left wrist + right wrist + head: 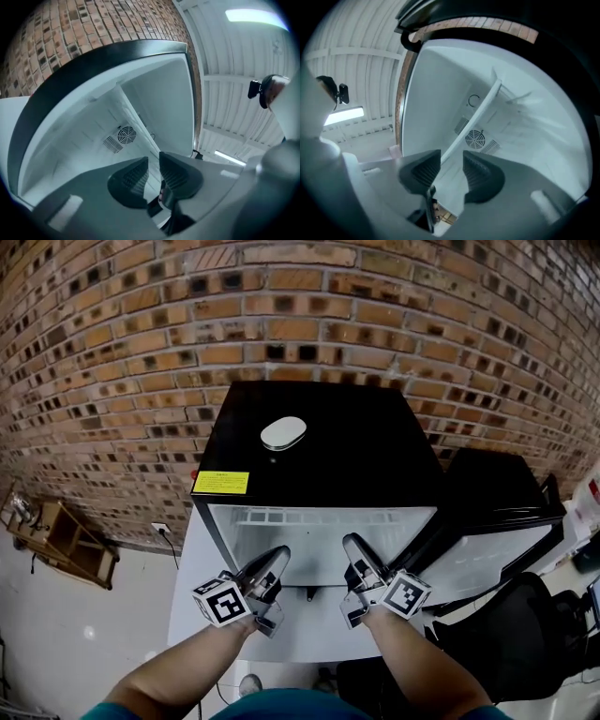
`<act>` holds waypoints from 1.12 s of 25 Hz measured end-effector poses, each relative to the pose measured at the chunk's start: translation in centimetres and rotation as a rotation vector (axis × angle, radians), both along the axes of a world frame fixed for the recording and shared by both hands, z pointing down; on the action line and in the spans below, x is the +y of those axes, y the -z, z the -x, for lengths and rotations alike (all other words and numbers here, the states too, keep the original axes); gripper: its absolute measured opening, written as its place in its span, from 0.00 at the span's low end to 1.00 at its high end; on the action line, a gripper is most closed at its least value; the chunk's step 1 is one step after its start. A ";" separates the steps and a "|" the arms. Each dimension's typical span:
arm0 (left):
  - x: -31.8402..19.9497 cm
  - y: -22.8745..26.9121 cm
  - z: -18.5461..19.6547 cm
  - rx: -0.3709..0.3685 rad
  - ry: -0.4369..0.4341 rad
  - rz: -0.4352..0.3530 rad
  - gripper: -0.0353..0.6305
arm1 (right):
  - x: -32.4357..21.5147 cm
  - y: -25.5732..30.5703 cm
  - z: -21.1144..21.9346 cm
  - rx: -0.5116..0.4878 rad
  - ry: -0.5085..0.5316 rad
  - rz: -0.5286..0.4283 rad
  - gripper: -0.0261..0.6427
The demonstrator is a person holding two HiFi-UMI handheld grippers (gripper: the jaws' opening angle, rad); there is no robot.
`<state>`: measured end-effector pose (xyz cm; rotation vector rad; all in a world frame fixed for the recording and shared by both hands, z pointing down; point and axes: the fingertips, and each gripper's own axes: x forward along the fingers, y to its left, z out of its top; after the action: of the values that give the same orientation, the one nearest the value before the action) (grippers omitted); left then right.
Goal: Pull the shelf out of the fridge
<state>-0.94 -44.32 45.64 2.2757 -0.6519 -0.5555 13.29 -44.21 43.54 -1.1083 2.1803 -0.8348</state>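
Observation:
A black mini fridge (323, 442) stands open, its white inside (319, 540) facing me. The shelf shows as a thin pale edge (138, 117) that slants across the cavity, and the right gripper view shows the same shelf edge (480, 115). My left gripper (279, 555) and right gripper (352, 546) sit side by side at the fridge's mouth. The left gripper (153, 162) has a narrow gap with nothing in it. The right gripper (452, 159) stands wider; the shelf's near end reaches toward its gap, untouched by the pads.
A white oval object (284, 433) lies on the fridge top, near a yellow label (221, 483). The open door (497, 521) swings out to the right, with a black chair (525, 634) below it. A wooden stool (66, 540) stands left, and a brick wall (300, 315) rises behind. A round fan vent (126, 135) sits in the back wall.

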 end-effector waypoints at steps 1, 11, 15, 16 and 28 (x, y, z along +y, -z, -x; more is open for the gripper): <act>-0.6 0.4 0.0 0.010 0.011 0.006 0.19 | -0.4 0.2 0.0 -0.013 -0.006 0.000 0.26; -6.0 2.5 -0.8 0.095 0.117 0.055 0.38 | -4.1 1.6 -1.1 -0.087 -0.049 0.005 0.34; -8.1 3.0 -0.4 0.093 0.181 0.065 0.38 | -5.2 1.8 -1.3 -0.079 -0.078 0.009 0.34; -8.4 3.1 -0.4 0.093 0.187 0.065 0.38 | -5.5 1.8 -1.5 -0.083 -0.096 0.015 0.34; -9.4 3.7 -0.9 0.089 0.219 0.057 0.25 | -7.7 1.7 -1.8 -0.142 -0.199 0.057 0.25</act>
<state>-0.08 -53.77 41.95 2.1274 -0.8674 -0.7290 15.08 -51.92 41.89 -1.2315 1.9058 -0.8635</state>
